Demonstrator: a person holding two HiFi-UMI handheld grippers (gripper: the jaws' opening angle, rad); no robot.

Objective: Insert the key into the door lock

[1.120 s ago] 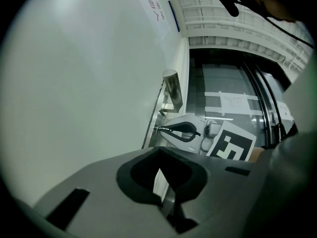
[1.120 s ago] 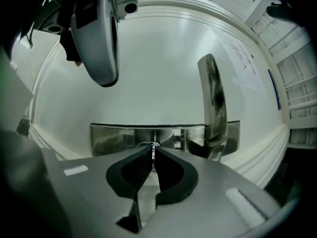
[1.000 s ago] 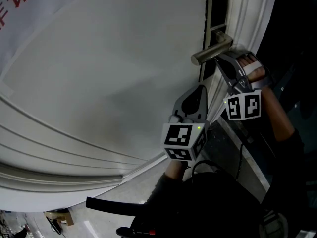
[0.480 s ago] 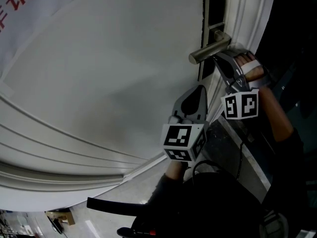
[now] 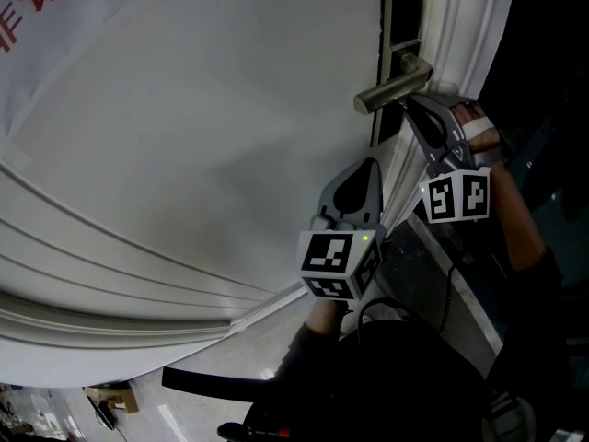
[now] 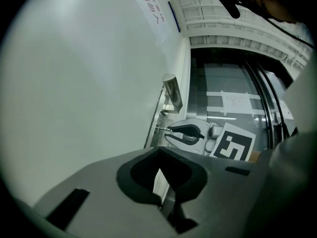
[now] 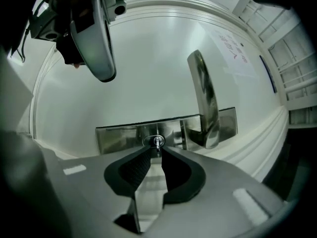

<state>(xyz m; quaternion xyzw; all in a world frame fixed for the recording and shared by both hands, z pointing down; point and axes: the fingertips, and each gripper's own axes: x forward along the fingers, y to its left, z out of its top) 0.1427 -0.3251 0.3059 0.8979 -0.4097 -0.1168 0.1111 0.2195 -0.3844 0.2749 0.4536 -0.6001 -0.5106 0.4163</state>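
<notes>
White door fills most of the head view, its face plain apart from curved mouldings low down and a sheet with red characters at the upper left corner. Along the door's right edge runs the pale, ribbed door frame.

On the door near that edge sits the long metal lock plate, shiny in the right gripper view. The lever handle springs from one end of the plate and stands out from the door.

Left claw hangs just below the handle and close to the door face. Its dark pads meet at the tips, and nothing is between them. A marker cube sits at its rear.

Right claw is up against the lock plate, right beneath the handle, with a hand gripping it from behind. Its jaws are drawn in narrow and pinch the small metal key at their tips.

The key points straight at the plate, and its blade sits at the oval keyhole, touching it. How far it has gone into the keyhole cannot be told. From the left gripper view the same key shows as a thin sliver reaching from the right claw's tips to the edge of the plate.
</notes>
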